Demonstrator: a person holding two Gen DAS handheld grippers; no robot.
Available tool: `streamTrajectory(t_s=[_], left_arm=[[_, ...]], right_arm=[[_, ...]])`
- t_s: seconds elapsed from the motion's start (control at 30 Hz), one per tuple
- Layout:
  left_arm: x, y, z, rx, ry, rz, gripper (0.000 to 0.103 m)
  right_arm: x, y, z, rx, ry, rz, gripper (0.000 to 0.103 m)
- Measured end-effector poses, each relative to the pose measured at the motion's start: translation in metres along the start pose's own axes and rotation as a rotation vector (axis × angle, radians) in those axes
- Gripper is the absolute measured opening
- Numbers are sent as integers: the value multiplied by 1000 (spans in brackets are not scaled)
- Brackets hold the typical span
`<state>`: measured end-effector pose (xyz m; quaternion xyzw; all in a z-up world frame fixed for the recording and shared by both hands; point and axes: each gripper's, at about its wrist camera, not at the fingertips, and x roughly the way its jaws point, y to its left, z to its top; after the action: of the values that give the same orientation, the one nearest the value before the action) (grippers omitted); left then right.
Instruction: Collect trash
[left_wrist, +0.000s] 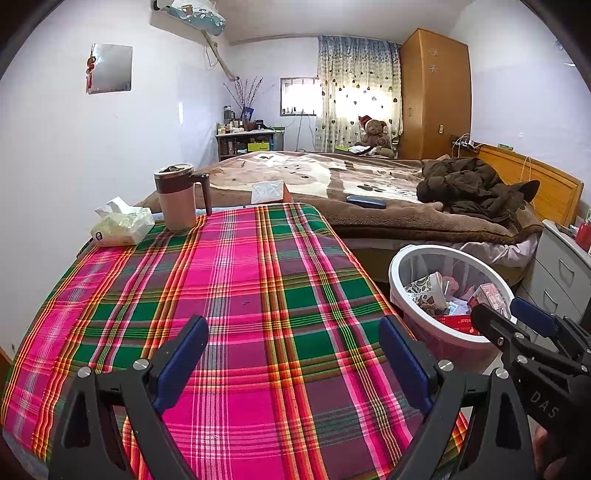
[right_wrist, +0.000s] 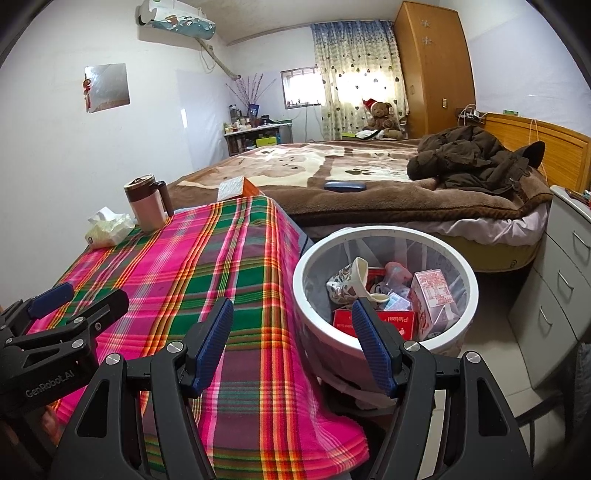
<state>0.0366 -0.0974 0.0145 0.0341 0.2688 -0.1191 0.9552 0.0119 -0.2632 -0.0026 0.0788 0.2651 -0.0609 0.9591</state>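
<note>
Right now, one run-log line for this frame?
left tongs: open, empty, over plaid table | right tongs: open, empty, at trash bin rim | bin: holds trash | table: mug, tissue pack

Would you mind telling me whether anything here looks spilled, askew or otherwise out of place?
Nothing looks spilled. The trash sits inside the white bin beside the table; the mug stands upright by the tissue pack. Only a rumpled brown jacket lies heaped on the bed.

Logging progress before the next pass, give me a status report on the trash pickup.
Left claw open, empty, over the tablecloth. Right claw open, empty, by the bin. Trash already in bin. Nothing in the way.
</note>
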Motion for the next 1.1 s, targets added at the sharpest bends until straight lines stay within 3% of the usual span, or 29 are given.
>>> streamTrajectory(t_s=[1.1], left_arm=[[-2, 4, 1, -9, 2, 4, 94]], right_arm=[[1, 3, 1, 0, -2, -6, 68]])
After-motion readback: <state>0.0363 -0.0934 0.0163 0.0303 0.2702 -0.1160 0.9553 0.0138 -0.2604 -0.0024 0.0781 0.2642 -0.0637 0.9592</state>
